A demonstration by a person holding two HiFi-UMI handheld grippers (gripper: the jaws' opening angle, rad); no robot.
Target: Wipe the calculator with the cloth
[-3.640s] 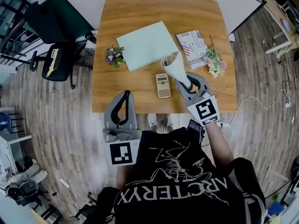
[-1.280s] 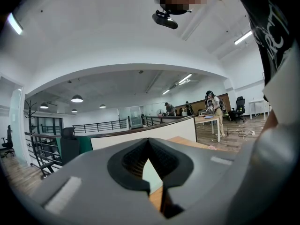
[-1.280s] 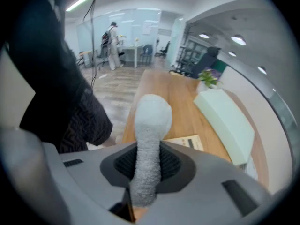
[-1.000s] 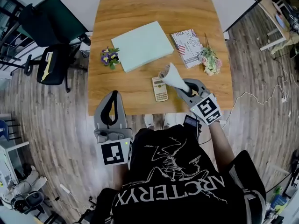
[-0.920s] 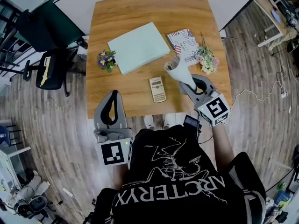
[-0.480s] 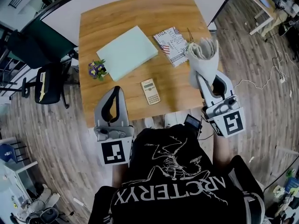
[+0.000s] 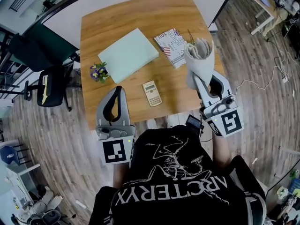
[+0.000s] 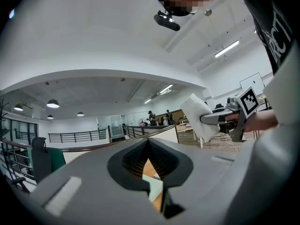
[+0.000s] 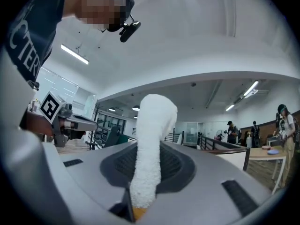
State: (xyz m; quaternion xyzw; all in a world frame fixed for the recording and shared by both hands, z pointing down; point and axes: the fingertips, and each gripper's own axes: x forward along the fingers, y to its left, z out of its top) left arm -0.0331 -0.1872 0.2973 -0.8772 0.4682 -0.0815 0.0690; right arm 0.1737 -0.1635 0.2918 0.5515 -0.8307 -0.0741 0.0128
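While the right gripper point(image 7: 196, 78) pinches the cloth point(image 7: 199, 59) up over the table's point(image 7: 140, 13) right side, the calculator point(image 7: 151, 93) lies by the near edge, well apart. The left gripper point(image 7: 116, 91) is closed and empty. I think the wiping is not finished.

Head view: looks steeply down from over the person's shoulders, well above the worktop point(image 7: 140, 22) in the upper middle of the frame, with floor point(image 7: 47, 125) all round. Left gripper view: rides close behind the left gripper point(image 8: 148, 144), tilts up toward the ceiling point(image 8: 93, 32), catches the right gripper point(image 8: 206, 119) and cloth point(image 8: 197, 114) at the right of the frame. Right gripper view: sits equally near its own jaws, tilts up too, shows the left gripper at the left edge. Shared by all three: both grippers, the cloth.
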